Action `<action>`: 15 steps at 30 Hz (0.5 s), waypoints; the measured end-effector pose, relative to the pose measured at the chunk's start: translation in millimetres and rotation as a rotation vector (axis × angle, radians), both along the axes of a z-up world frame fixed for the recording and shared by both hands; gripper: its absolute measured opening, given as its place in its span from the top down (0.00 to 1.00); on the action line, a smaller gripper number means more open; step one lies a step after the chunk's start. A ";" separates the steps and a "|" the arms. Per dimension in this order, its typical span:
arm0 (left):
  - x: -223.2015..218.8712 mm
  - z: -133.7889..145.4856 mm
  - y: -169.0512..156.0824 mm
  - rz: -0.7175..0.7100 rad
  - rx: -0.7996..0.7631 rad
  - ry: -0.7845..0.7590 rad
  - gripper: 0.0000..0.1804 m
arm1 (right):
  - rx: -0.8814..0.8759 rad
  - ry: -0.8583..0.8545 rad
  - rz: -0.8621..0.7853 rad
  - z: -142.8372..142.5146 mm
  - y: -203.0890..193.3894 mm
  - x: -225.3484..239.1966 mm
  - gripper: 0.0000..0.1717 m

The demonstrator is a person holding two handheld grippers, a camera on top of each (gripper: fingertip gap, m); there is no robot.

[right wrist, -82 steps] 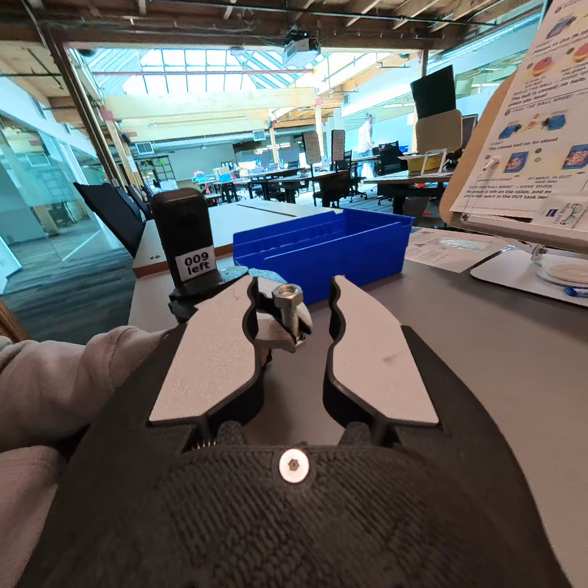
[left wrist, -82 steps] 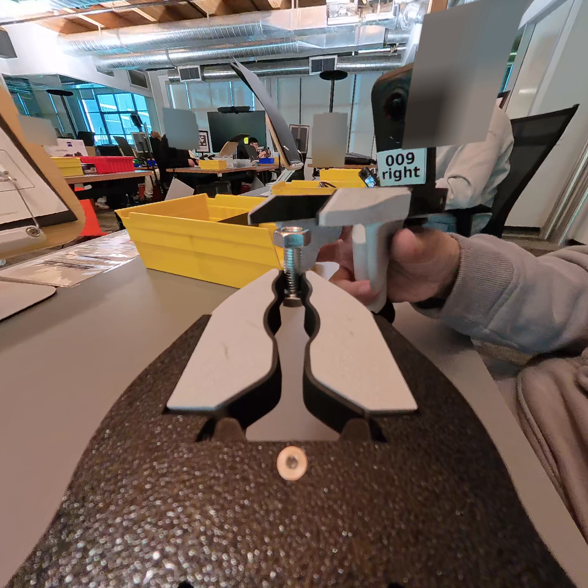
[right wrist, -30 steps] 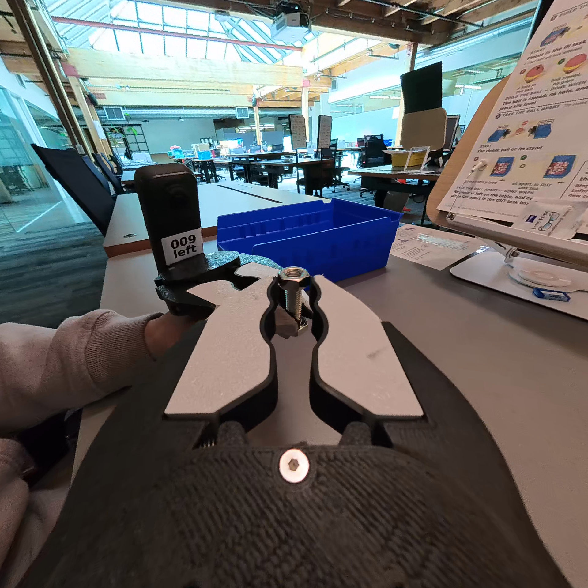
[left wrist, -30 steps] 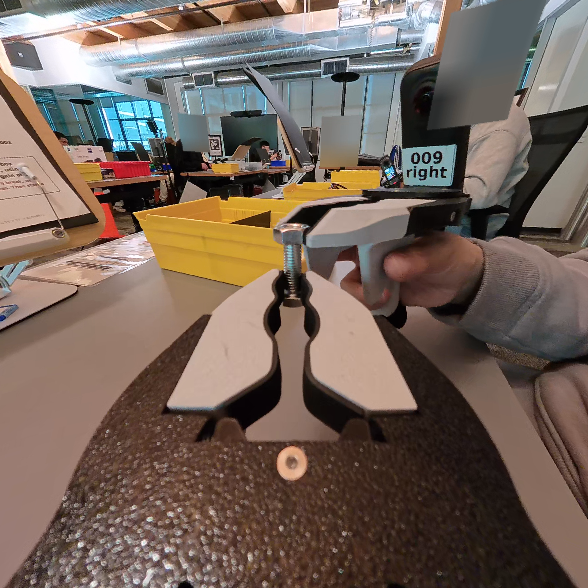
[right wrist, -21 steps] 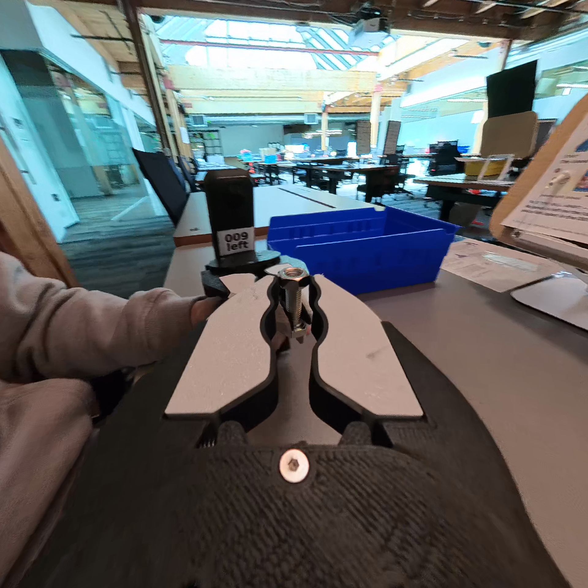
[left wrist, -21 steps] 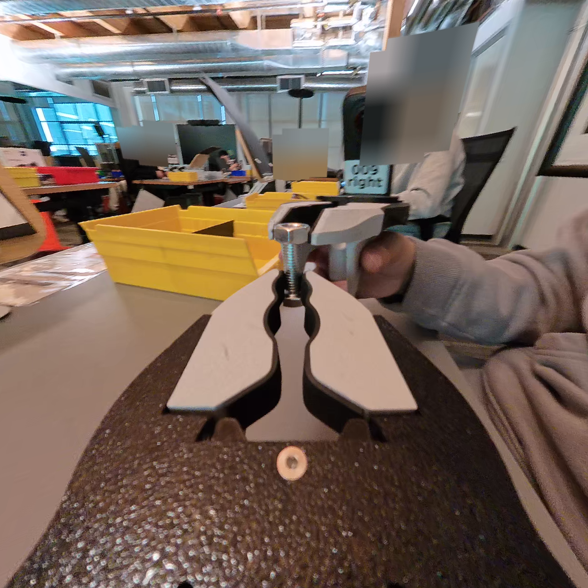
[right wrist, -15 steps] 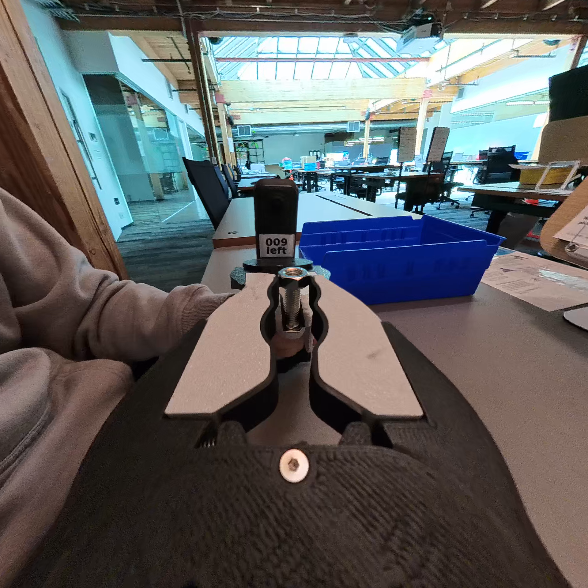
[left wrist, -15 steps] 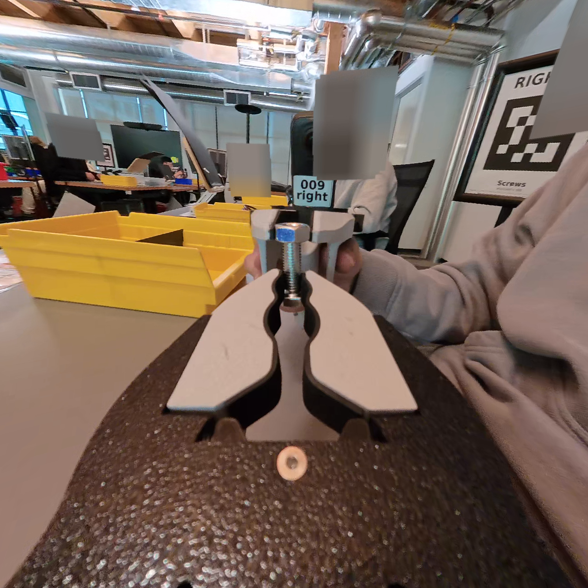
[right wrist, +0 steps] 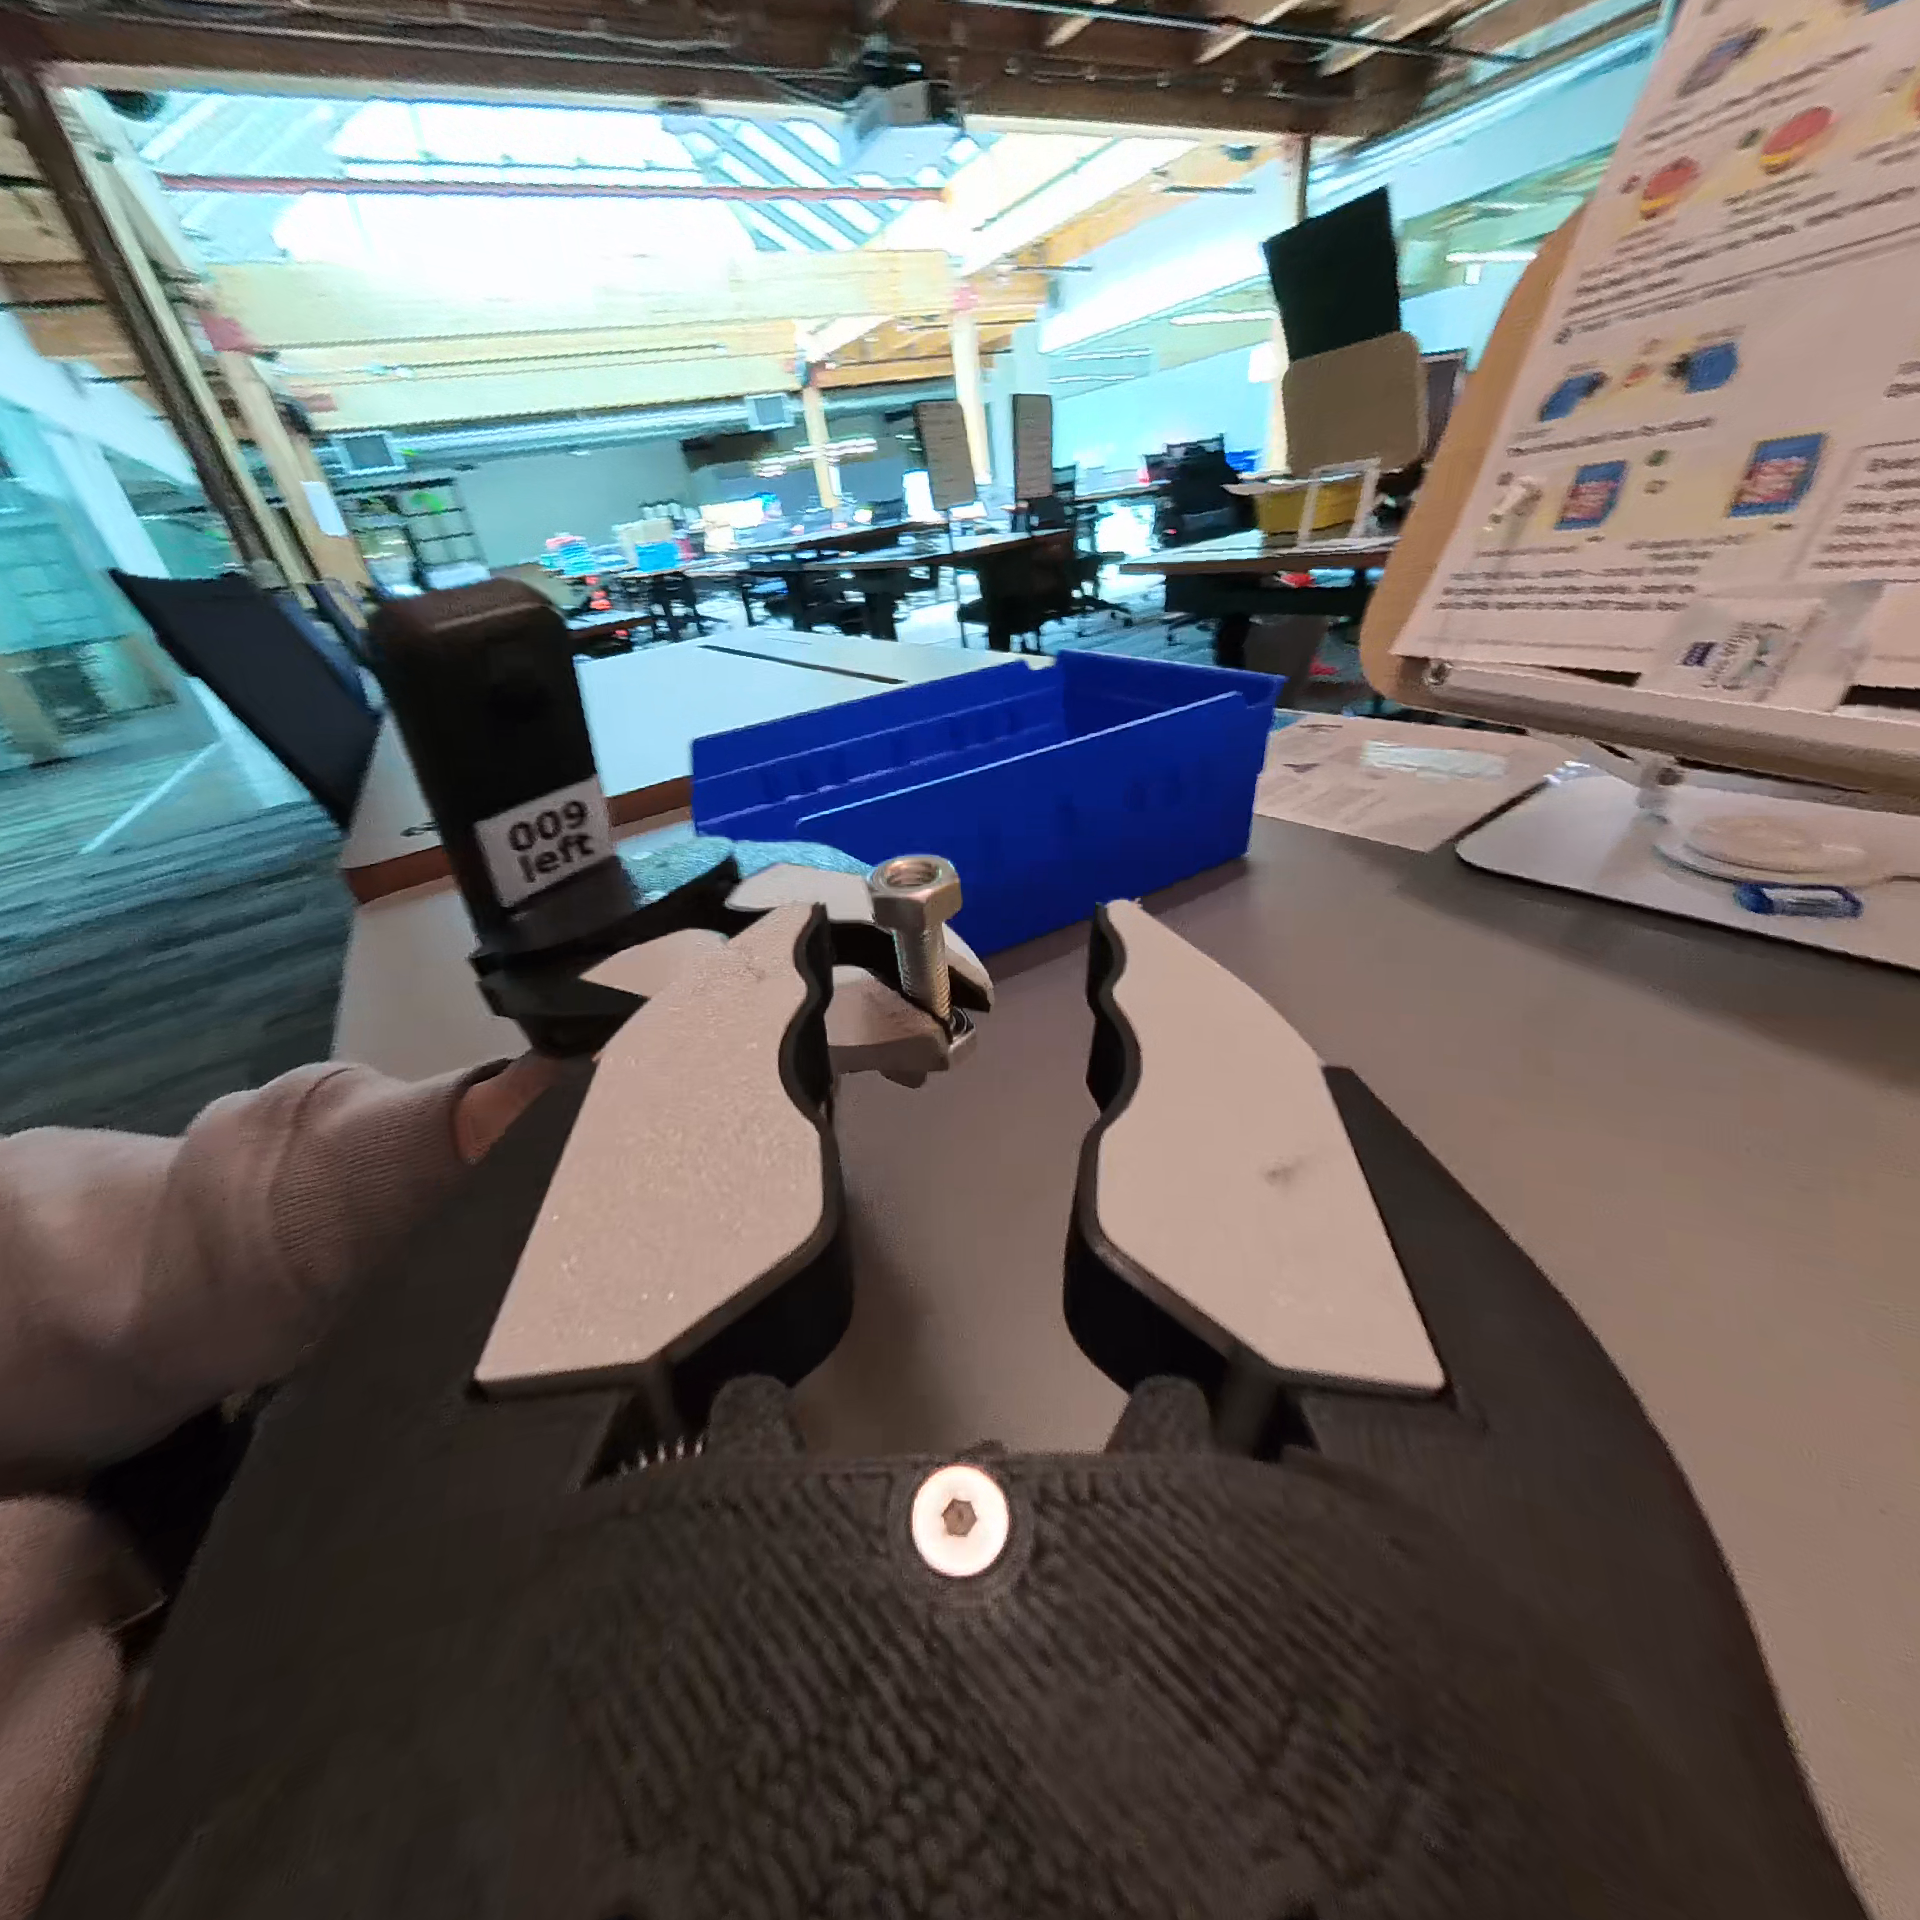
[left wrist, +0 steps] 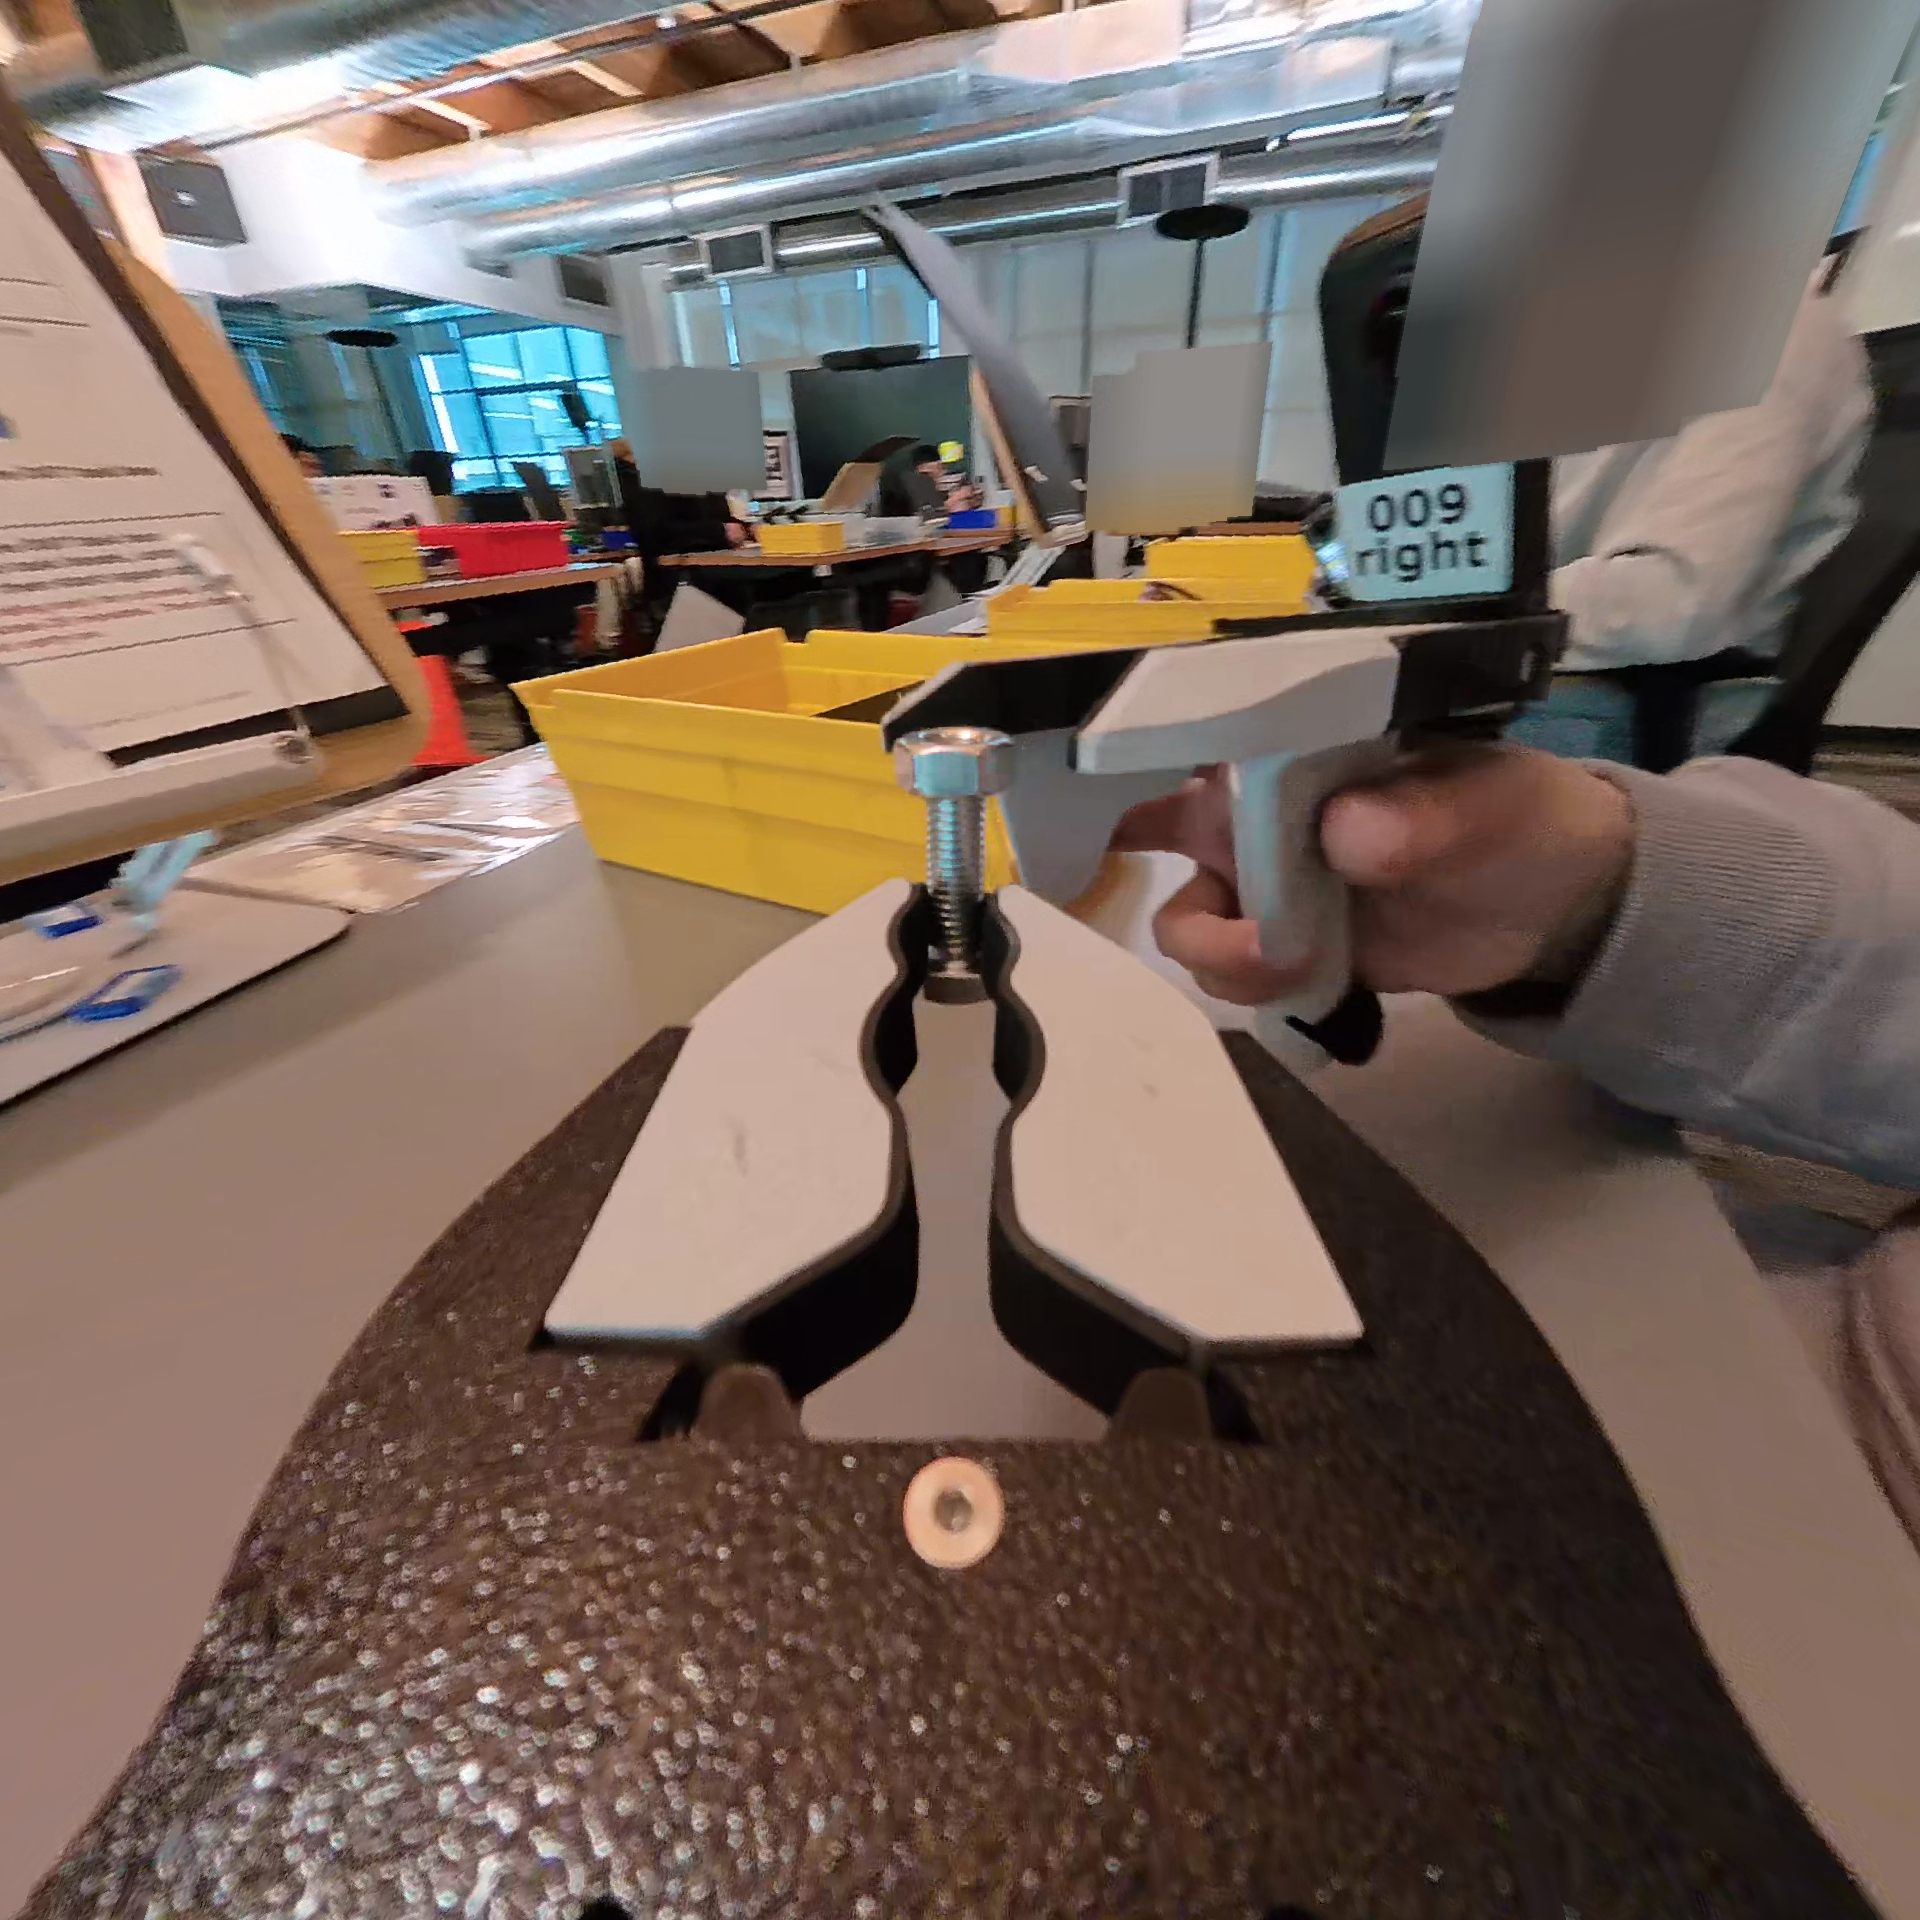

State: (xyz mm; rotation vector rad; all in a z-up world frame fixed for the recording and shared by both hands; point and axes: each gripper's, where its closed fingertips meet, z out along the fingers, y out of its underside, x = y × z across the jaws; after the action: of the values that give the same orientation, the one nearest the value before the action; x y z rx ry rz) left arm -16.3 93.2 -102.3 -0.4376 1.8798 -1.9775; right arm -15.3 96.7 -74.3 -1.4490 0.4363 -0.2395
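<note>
Bolt (left wrist: 951, 831) stands upright, silver, hex head on top, its threaded lower end clamped between the left gripper's (left wrist: 954, 940) fingertips above the grey table (left wrist: 312, 1122). In the right wrist view the bolt (right wrist: 920, 935) sits tilted, between the right gripper's (right wrist: 956, 971) fingers but nearer the left one; those fingers (right wrist: 1195, 1091) are spread wide, touching nothing. From the left view, that gripper (left wrist: 1049, 717) hovers just behind the bolt head, held by a hand (left wrist: 1382, 883) in a grey sleeve. Yellow bin (left wrist: 727, 748) behind; blue bin (right wrist: 1018, 790) on the far side; clipboard stand (right wrist: 1662, 665) to the right.
</note>
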 end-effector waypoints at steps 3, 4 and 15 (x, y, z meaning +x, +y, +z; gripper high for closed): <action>1.6 -1.2 1.2 0.020 0.018 -0.009 0.95 | -0.022 -0.023 -0.036 -6.7 8.2 -0.8 0.74; 1.3 -1.5 0.6 0.019 0.021 -0.010 0.95 | -0.016 -0.037 -0.042 -5.5 9.5 -2.1 0.77; -1.5 -3.1 -3.0 -0.005 0.035 -0.013 0.95 | -0.031 -0.076 -0.034 -2.7 10.1 -5.6 0.90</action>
State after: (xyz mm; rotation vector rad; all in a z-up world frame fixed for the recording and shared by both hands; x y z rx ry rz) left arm -17.8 90.1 -105.4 -0.4095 1.9070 -1.9425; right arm -20.9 106.8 -76.9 -1.4583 0.3968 -0.3291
